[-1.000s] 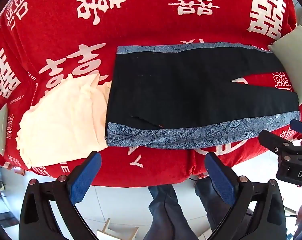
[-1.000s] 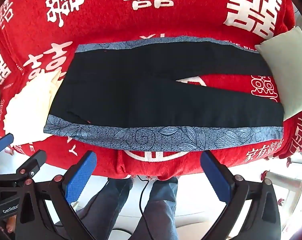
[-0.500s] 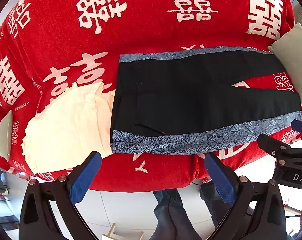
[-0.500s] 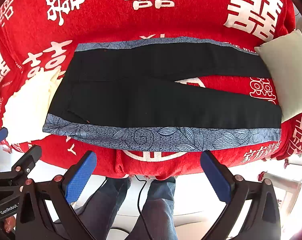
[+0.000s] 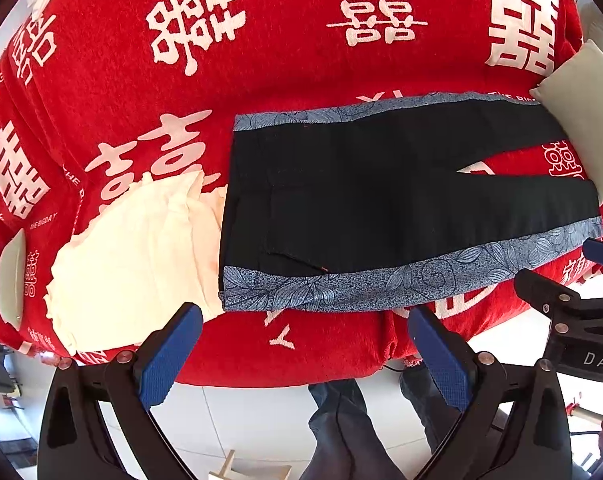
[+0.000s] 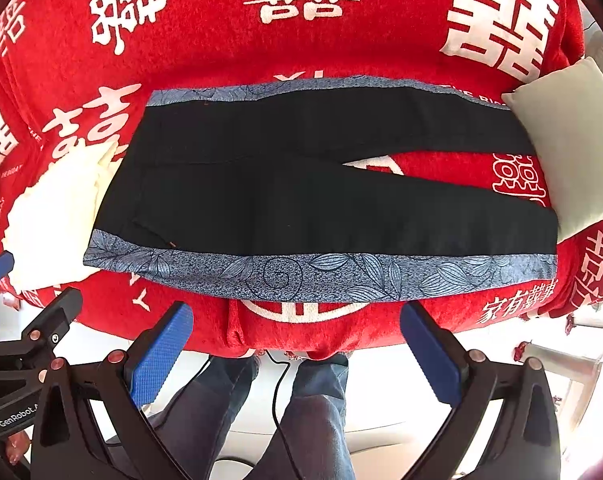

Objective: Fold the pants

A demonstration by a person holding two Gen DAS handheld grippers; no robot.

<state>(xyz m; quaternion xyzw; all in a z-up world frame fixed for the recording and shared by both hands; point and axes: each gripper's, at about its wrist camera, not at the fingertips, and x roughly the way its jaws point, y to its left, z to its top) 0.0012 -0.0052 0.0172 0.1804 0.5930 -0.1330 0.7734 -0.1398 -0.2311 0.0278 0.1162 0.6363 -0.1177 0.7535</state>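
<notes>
1. The left gripper is wide open and holds nothing. It hangs past the near edge of the red blanket.
2. The right gripper is wide open too, with nothing in it.
3. The black pants lie flat on the blanket, legs pointing right.
4. A cream cloth lies just left of the pants.
5. A pale pillow sits by the leg ends.
</notes>
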